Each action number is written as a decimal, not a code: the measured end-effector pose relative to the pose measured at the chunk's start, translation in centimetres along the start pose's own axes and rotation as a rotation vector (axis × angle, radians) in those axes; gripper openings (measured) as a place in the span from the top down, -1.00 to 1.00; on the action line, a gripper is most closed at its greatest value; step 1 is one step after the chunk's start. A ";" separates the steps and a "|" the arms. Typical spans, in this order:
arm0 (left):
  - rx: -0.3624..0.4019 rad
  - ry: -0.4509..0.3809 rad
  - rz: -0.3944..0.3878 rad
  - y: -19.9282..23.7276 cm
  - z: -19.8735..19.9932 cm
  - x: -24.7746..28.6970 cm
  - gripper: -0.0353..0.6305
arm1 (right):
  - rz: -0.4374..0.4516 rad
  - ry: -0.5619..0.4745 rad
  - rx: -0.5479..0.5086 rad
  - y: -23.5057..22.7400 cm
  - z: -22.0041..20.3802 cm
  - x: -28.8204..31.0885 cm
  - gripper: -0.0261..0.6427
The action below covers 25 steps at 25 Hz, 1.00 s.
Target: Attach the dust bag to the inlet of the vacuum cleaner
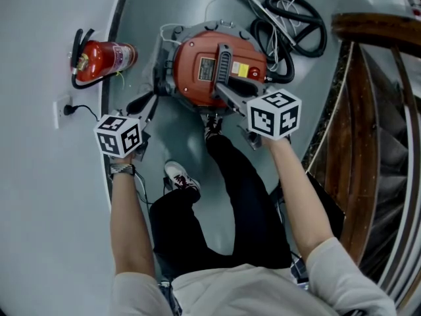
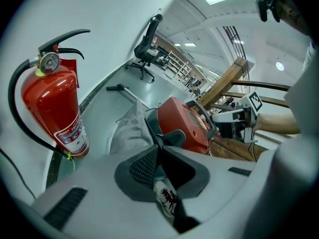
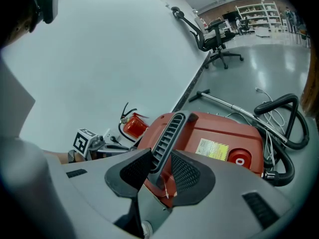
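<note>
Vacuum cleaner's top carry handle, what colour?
Dark grey ribbed plastic handle on the red vacuum cleaner body; shows best in the right gripper view.

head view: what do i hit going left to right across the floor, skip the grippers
wall socket → fire extinguisher → vacuum cleaner → black hose → wooden railing

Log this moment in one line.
right hand-held gripper: shut on vacuum handle | left hand-held gripper: at black latch, grip unclear
</note>
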State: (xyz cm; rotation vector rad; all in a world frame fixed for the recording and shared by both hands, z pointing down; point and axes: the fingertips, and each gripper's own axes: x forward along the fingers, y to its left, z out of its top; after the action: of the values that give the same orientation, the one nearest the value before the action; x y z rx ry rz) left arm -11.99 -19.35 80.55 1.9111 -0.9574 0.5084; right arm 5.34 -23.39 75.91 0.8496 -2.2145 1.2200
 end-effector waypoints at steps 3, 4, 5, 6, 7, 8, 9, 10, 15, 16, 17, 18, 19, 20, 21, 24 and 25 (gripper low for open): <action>-0.006 -0.008 -0.002 -0.3 0.0 0.1 0.81 | 0.001 0.003 -0.001 0.1 0.0 0.0 0.54; -0.007 -0.009 -0.004 -0.3 -0.1 0.1 0.81 | 0.001 0.003 -0.002 0.1 0.0 0.0 0.54; -0.005 -0.008 -0.008 -0.4 -0.1 0.2 0.81 | 0.001 0.003 -0.002 0.1 0.0 0.0 0.54; -0.001 -0.004 -0.011 -0.4 -0.1 0.2 0.81 | 0.001 0.001 -0.002 0.1 0.0 0.0 0.54; 0.006 -0.002 -0.009 -0.4 0.0 0.2 0.81 | 0.001 0.000 -0.002 0.1 0.0 0.0 0.54; 0.013 -0.003 0.000 -0.4 0.0 0.2 0.81 | 0.001 -0.002 -0.002 0.1 0.0 0.0 0.54; 0.020 -0.010 0.020 -0.4 0.1 0.2 0.81 | 0.000 -0.003 -0.002 0.0 0.0 -0.1 0.54; 0.028 -0.020 0.049 -0.3 0.1 0.2 0.80 | 0.000 -0.002 -0.002 0.0 0.0 -0.1 0.54; 0.088 -0.055 0.212 0.0 0.0 0.1 0.68 | 0.012 0.012 -0.004 0.1 0.0 0.0 0.54; 0.100 -0.056 0.236 0.0 -0.1 0.2 0.67 | 0.013 0.013 -0.004 0.1 0.0 -0.1 0.54; 0.108 -0.059 0.256 0.0 -0.1 0.3 0.67 | 0.012 0.011 -0.002 0.1 0.0 -0.1 0.54; 0.114 -0.063 0.275 0.0 -0.1 0.4 0.67 | 0.010 0.006 0.001 0.1 0.0 -0.1 0.54; 0.117 -0.067 0.292 0.0 -0.1 0.4 0.67 | 0.008 0.002 0.005 0.1 0.0 -0.1 0.54; 0.118 -0.071 0.307 0.1 -0.1 0.4 0.67 | 0.005 -0.002 0.007 0.1 0.0 -0.1 0.54; 0.115 -0.071 0.318 0.2 -0.1 0.5 0.69 | 0.003 -0.004 0.009 0.1 0.0 -0.1 0.54; 0.109 -0.056 0.327 0.3 0.0 0.5 0.74 | 0.010 -0.001 0.012 0.1 0.0 -0.1 0.54; 0.113 -0.053 0.325 0.3 0.0 0.4 0.76 | 0.014 0.001 0.013 0.1 0.0 -0.1 0.54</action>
State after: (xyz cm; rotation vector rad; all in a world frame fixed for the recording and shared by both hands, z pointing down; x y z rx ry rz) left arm -11.96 -19.62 80.95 1.8845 -1.3079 0.7164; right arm 5.32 -23.35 75.79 0.8392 -2.2174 1.2420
